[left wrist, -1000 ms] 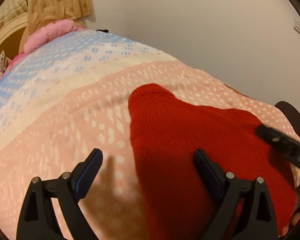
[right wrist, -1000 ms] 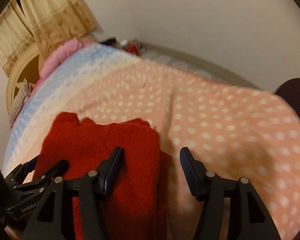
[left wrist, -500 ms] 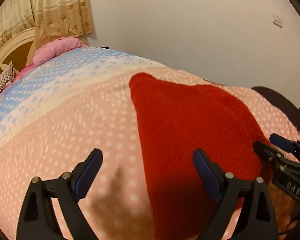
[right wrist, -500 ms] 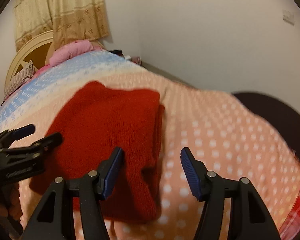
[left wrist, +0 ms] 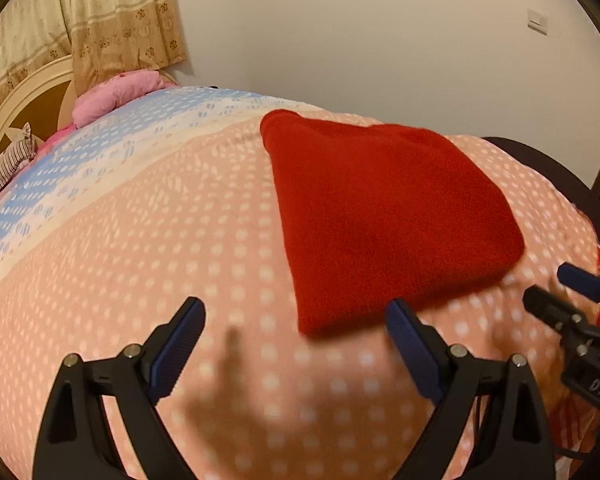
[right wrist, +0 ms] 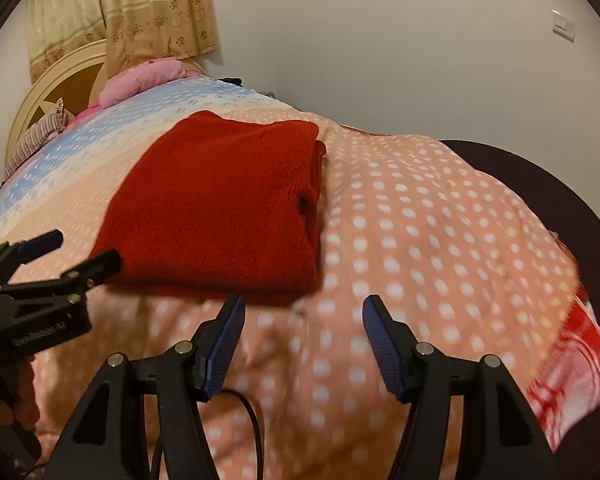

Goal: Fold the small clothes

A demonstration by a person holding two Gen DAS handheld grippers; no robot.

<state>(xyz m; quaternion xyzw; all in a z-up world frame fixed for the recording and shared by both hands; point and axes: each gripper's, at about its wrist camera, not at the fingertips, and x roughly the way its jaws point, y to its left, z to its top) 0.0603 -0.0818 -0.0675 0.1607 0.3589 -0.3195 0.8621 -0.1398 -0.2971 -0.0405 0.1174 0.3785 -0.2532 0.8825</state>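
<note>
I tilt both grippers, left (left wrist: 294, 330) and right (right wrist: 303, 322), downward, jaws apart, empty, near the folded fuzzy red sweater (left wrist: 384, 216) on the dotted blanket (left wrist: 140, 240)

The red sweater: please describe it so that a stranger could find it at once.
Look at the bed with the dotted peach cover. The red sweater lies folded flat on it, ahead of both open grippers. It is the only plain, deep red thing there.

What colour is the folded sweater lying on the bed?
Plain deep red, a fuzzy knit with no pattern. The folded sweater shows best in the right wrist view.
</note>
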